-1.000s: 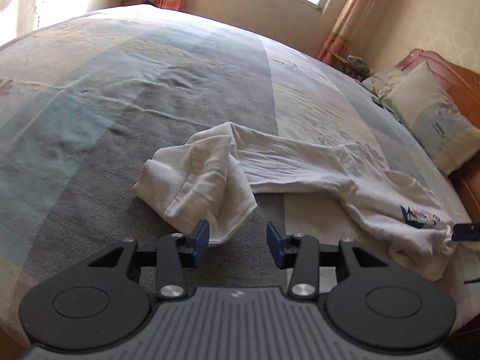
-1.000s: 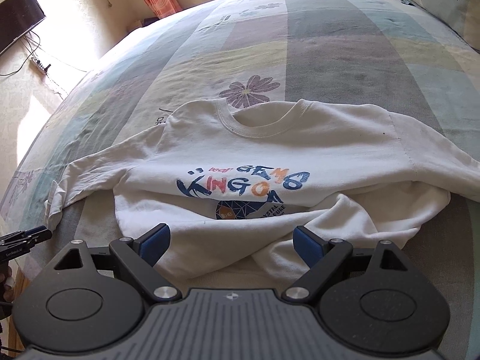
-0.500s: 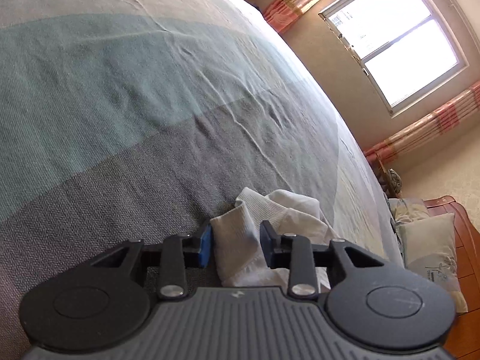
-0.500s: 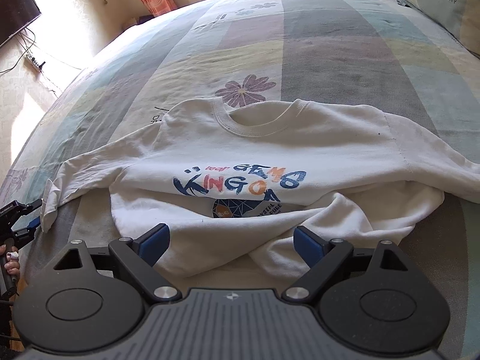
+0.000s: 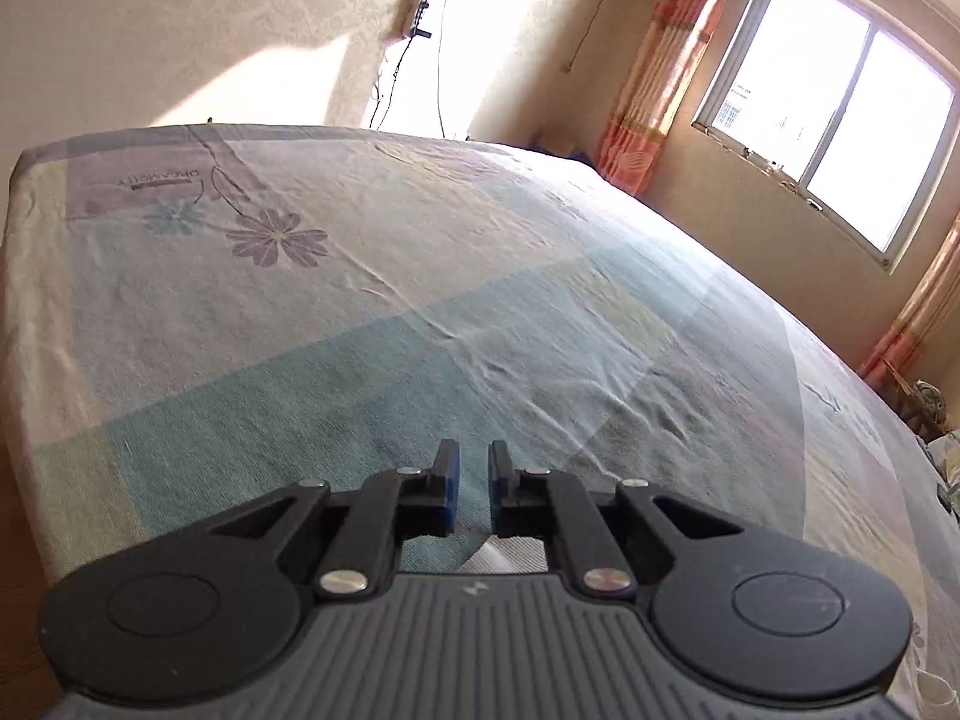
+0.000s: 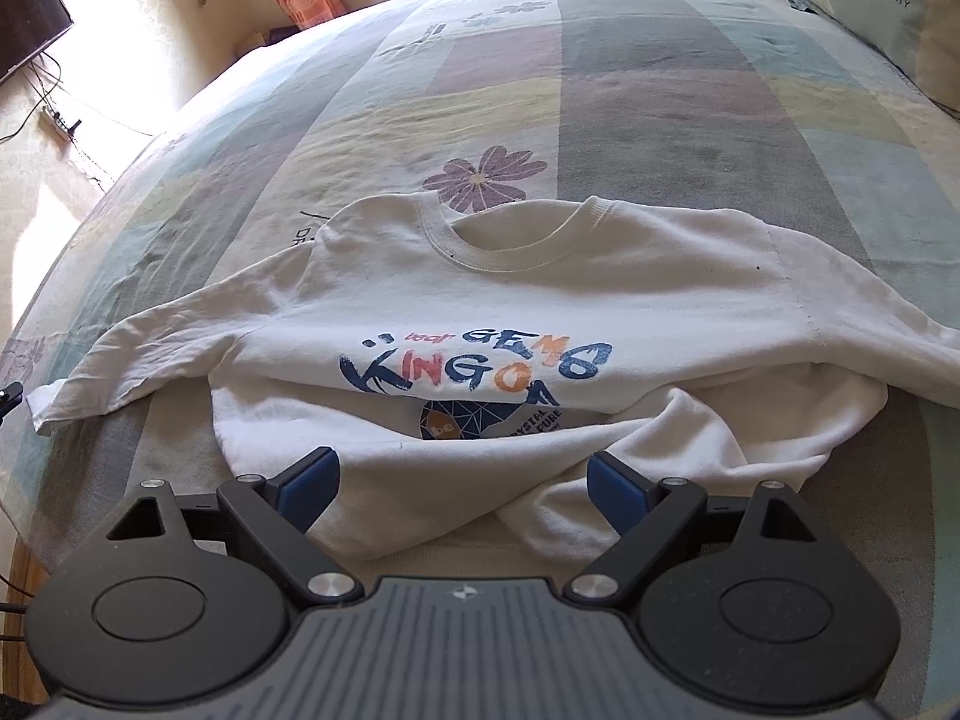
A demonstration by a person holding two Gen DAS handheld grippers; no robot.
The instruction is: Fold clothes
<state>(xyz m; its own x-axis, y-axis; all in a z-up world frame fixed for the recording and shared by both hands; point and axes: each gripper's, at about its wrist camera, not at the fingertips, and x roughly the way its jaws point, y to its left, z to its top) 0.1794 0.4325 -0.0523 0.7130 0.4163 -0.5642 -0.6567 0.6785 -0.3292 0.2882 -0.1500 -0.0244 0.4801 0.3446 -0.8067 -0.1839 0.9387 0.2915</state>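
The left tool (image 5: 473,489) has closed on the cuff (image 6: 39,414) of the white printed cotton sweatshirt (image 6: 540,300) and drawn its sleeve straight; the right tool (image 6: 462,483) waits, wide apart.

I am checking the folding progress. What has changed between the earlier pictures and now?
The left gripper closed on the cuff of the sleeve and drew it outward, so the bunched sleeve now lies straighter. The right gripper stayed open above the hem, and the rest of the sweatshirt did not move.
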